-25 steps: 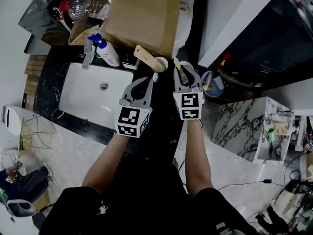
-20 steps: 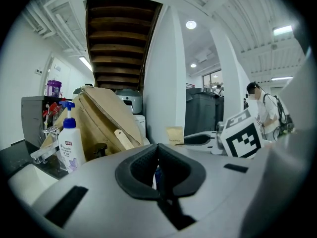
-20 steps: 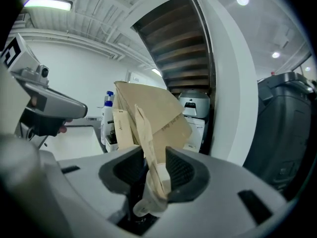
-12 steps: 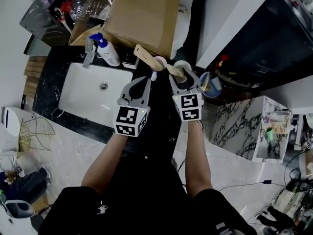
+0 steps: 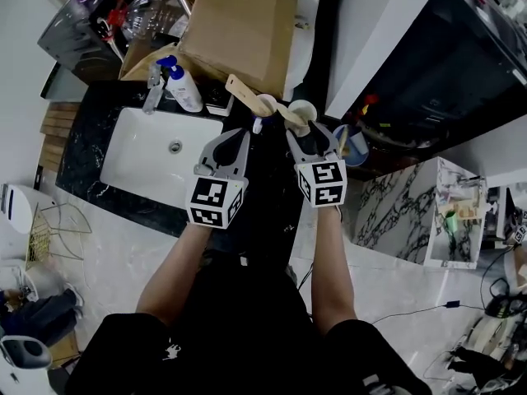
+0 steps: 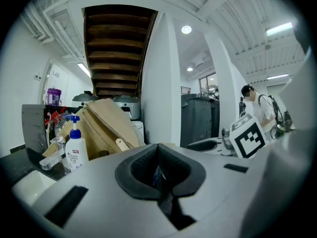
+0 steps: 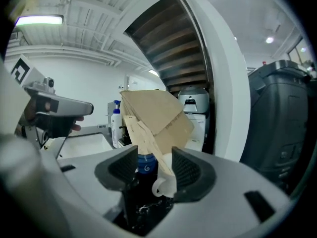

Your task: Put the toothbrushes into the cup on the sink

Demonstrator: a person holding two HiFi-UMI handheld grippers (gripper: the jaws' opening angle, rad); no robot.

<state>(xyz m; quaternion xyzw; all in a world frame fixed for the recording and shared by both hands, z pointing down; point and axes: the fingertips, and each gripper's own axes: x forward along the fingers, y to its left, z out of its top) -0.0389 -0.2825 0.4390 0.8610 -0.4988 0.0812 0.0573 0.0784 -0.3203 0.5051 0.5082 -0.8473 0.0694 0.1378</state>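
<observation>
One light wooden toothbrush (image 5: 286, 113) (image 7: 148, 143) stood tilted in a small white cup (image 5: 306, 105) (image 7: 167, 182) on the black marble counter (image 5: 90, 151), right of the white sink basin (image 5: 140, 159). Right gripper (image 5: 311, 134) (image 7: 154, 168) sat around it. Its jaws had just been opening and stood wide apart, with brush and cup between the pads and nothing clamped. The cup was just beside the right-hand pad; contact not resolvable. A blue round thing with a white swirl mark (image 7: 144, 165) showed behind the brush, between the same jaws.

Second wooden toothbrush (image 5: 243, 89) had one end at a second white cup (image 5: 268, 104), just left of the first and in front of the brown cardboard box (image 5: 239, 23). Left gripper (image 5: 244, 134) (image 6: 157, 170) hovered near that cup, jaws fully together. A thin bluish sliver showed at the seam of the pads; couldn't tell what it was.

White pump bottle with a blue top (image 5: 183, 89) (image 6: 75, 150) stood at the basin's far edge beside the box. A blue cup (image 5: 354, 142) sat right of the right gripper.
</observation>
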